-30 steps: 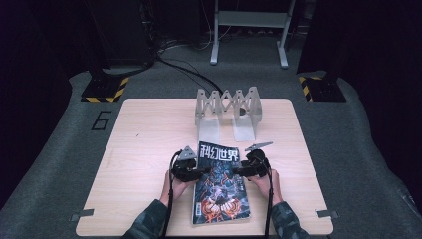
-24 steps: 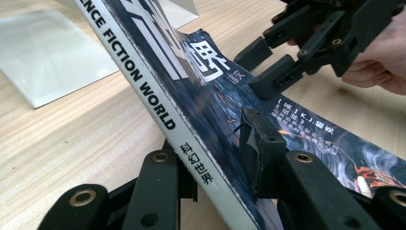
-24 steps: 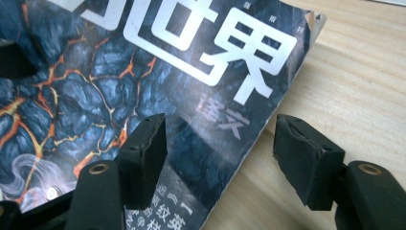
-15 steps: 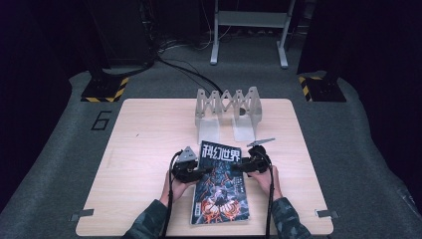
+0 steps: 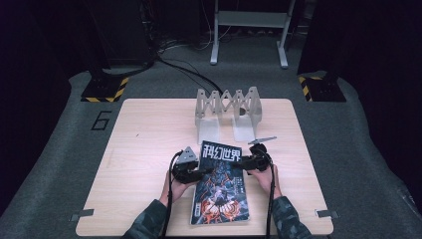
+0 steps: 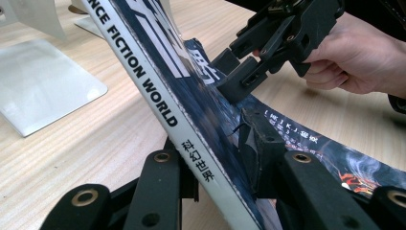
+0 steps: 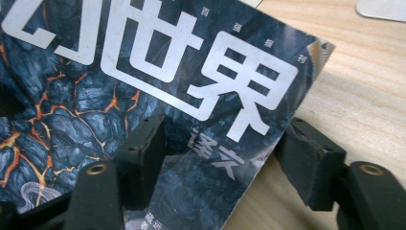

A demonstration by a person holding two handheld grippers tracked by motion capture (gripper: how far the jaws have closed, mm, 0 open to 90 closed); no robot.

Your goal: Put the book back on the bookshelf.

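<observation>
– Blue-black cover, orange cracks like lava, big white characters across the top: where is the magazine (image 5: 221, 181) in relation to the fingers?

– Between the two sets. Its long axis runs from the person out toward the stand (image 5: 228, 107), and each hand takes one long side near the title end.

– Which hand has it?

– The left gripper (image 5: 196, 173). Its fingers (image 6: 261, 153) are clamped on the spine edge, one under and one over. The white spine, lettered "FICTION WORLD", rises at a tilt between them, off the table (image 5: 144, 144) on that side.

– And the right gripper (image 5: 244, 162)?

– Not gripping. One finger (image 7: 143, 148) sits over the cover just below the title. The other (image 7: 309, 165) stands clear past the free edge, over bare wood. So that edge lies inside the gap, with nothing pressing on it.

– So what does the next move turn on?

– My guess is that free edge. The right fingers would have to get one pad under it before closing. The cover looks thin and glossy and bows a little, so it may bend or slip.
</observation>
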